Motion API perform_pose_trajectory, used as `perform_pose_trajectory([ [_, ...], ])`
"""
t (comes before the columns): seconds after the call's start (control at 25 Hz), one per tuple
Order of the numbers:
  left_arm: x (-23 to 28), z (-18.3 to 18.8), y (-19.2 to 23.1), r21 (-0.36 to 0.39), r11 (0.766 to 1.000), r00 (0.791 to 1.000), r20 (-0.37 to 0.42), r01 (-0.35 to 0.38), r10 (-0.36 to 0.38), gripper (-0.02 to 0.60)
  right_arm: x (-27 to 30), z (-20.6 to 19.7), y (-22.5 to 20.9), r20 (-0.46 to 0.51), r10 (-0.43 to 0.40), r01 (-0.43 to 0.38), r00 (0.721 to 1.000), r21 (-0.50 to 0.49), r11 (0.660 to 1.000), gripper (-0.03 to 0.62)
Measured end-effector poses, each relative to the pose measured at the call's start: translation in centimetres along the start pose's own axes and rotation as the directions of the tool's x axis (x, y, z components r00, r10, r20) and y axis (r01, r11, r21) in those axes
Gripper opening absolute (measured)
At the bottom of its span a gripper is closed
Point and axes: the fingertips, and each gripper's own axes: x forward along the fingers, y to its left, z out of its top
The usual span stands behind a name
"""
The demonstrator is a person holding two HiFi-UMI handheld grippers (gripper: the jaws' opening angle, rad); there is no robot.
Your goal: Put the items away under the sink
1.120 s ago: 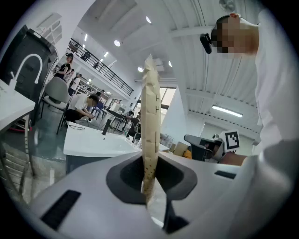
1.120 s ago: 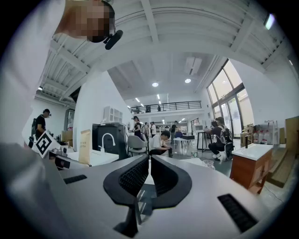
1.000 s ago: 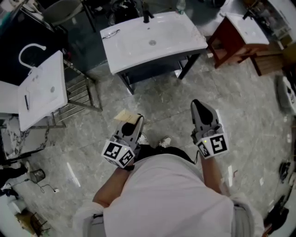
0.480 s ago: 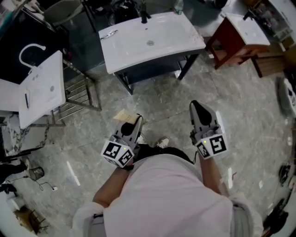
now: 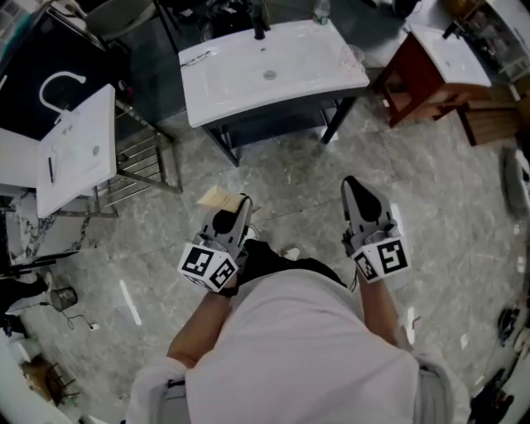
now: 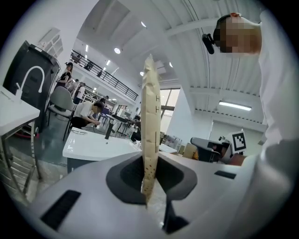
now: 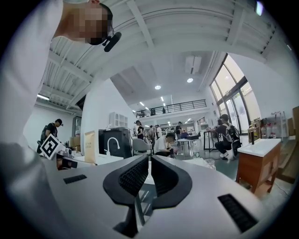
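Note:
A white sink (image 5: pixel 273 70) on a dark cabinet frame (image 5: pixel 273 124) stands ahead in the head view. My left gripper (image 5: pixel 243 201) is shut on a flat beige packet (image 5: pixel 217 199), which juts out to its left. In the left gripper view the packet (image 6: pixel 149 116) stands edge-on and upright between the jaws of the left gripper (image 6: pixel 148 186), with the sink (image 6: pixel 93 144) beyond it. My right gripper (image 5: pixel 351 182) is held level beside it, its jaws together and nothing between them. In the right gripper view the right gripper (image 7: pixel 149 161) tapers to closed tips.
A second white sink (image 5: pixel 74 157) on a metal rack stands at the left. A red-brown vanity (image 5: pixel 439 58) with its own basin is at the upper right. A bottle (image 5: pixel 321 10) sits on the main sink's back edge. Grey marble floor lies between me and the sink.
Both grippers have moved a little forward toward the sink, the left one also slightly leftward with the packet still in it.

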Motion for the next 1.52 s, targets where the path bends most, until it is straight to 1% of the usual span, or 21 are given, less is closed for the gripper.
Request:
perform_pose_trajectory([
  [0.16,0.7,0.6,1.1,-0.003,1.000,1.000,-0.001,-0.012,0.012,0.040,1.0,0.0,-0.4,-0.002,-0.002,0.002,1.000,0.004,1.000,0.043],
  [0.28,1.7,0.8,2.2,0.001,1.000,1.000,-0.010,-0.002,0.002,0.040,1.9,-0.4,-0.6,-0.015,-0.014,0.014,1.000,0.010,1.000,0.043],
  [0.36,2.7,0.7,3.2,0.000,1.000,1.000,-0.020,0.013,-0.013,0.040,2.8,-0.7,-0.9,-0.024,-0.029,0.029,0.999,0.009,1.000,0.043],
  [0.52,5.5,0.3,5.4,-0.047,0.998,0.997,-0.059,0.043,-0.046,0.040,5.1,-0.9,-2.2,-0.042,-0.076,0.077,0.996,0.018,0.997,0.043],
  [0.68,8.4,0.8,7.2,-0.051,0.995,0.992,-0.089,0.087,-0.091,0.040,7.6,-0.8,-3.2,-0.056,-0.102,0.102,0.993,-0.002,0.995,0.043],
  [0.88,11.3,1.2,9.9,-0.069,0.989,0.983,-0.119,0.129,-0.136,0.040,11.0,-1.5,-4.5,-0.075,-0.147,0.149,0.986,0.013,0.989,0.043],
  [1.08,13.9,1.7,12.6,-0.106,0.980,0.973,-0.142,0.169,-0.183,0.040,14.3,-1.5,-5.2,-0.096,-0.183,0.185,0.978,0.007,0.983,0.043],
  [1.28,16.5,1.4,13.0,-0.131,0.963,0.953,-0.162,0.235,-0.255,0.040,16.0,-1.4,-5.6,-0.122,-0.210,0.211,0.970,-0.006,0.977,0.043],
  [1.4,18.5,2.3,12.8,-0.125,0.957,0.949,-0.145,0.262,-0.279,0.040,16.5,-1.4,-6.4,-0.137,-0.207,0.207,0.969,-0.015,0.978,0.043],
  [1.52,20.3,2.8,12.2,-0.119,0.955,0.948,-0.138,0.270,-0.286,0.040,16.9,-1.4,-7.7,-0.142,-0.200,0.201,0.970,-0.010,0.980,0.043],
])
